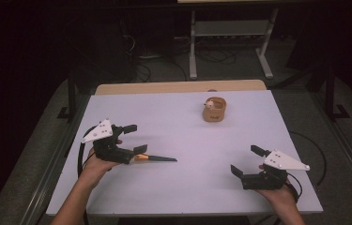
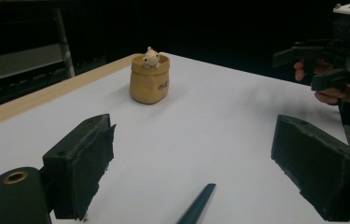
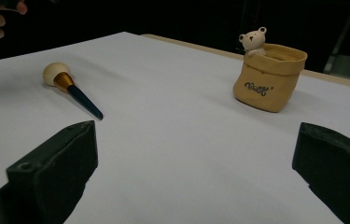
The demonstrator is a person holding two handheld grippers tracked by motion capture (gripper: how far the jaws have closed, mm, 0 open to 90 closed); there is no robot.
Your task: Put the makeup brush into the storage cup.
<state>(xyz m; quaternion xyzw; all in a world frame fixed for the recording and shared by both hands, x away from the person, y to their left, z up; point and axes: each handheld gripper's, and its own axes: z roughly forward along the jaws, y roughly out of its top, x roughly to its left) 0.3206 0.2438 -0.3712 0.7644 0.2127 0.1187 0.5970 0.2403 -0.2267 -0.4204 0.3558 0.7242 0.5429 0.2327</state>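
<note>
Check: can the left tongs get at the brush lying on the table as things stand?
Probably yes. The left tongs are open, and the brush lies flat on the table right by them, with nothing between.

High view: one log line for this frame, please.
left gripper: open, over brush | right gripper: open, empty | bear pot: upright, far side | brush: flat on table

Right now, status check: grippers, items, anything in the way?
Left gripper open, right gripper open, both empty. Brush flat by left jaws. Bear pot upright, far side. Nothing between.
</note>
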